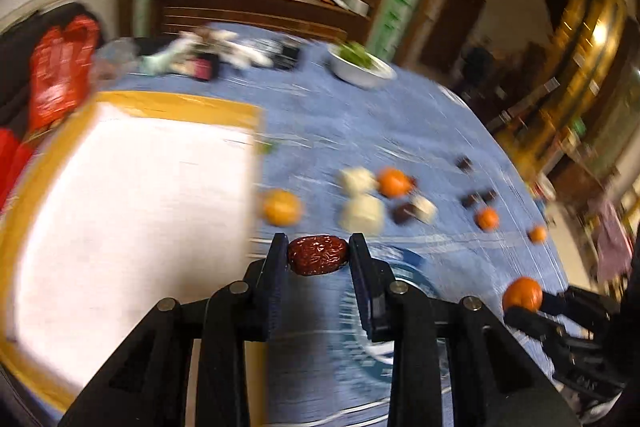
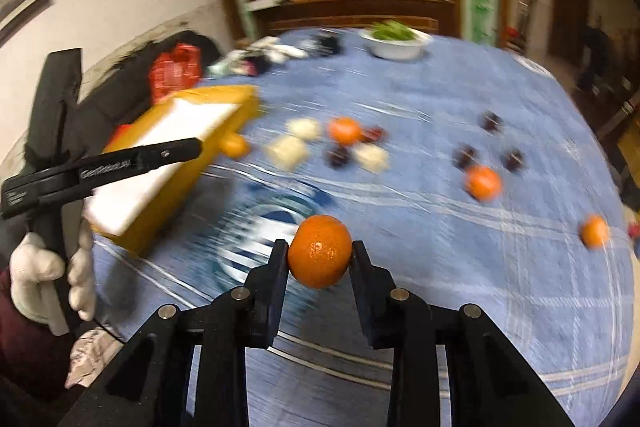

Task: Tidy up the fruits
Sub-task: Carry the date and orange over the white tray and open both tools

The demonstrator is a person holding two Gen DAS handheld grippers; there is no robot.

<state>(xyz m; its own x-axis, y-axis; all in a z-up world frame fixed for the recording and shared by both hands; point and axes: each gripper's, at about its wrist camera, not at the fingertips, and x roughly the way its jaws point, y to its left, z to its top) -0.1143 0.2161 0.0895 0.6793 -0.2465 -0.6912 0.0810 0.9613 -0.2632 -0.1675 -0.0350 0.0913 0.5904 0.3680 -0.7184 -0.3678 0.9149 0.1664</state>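
Note:
My left gripper (image 1: 318,254) is shut on a wrinkled red date (image 1: 317,254), held above the blue tablecloth (image 1: 360,131) beside a yellow box with a white inside (image 1: 132,211). My right gripper (image 2: 320,251) is shut on a small orange (image 2: 320,251); the same orange (image 1: 522,293) shows in the left wrist view at the lower right. Loose on the cloth lie more oranges (image 2: 483,183), dark dates (image 2: 466,157) and pale white pieces (image 2: 289,151). A white-gloved hand (image 2: 38,283) holds the left gripper's handle at the left edge of the right wrist view.
A white bowl with greens (image 2: 396,45) stands at the far side of the table. Small clutter (image 1: 216,55) lies at the back, and a red bag (image 1: 60,75) hangs off the left edge. A wooden sideboard (image 2: 352,9) stands behind the table.

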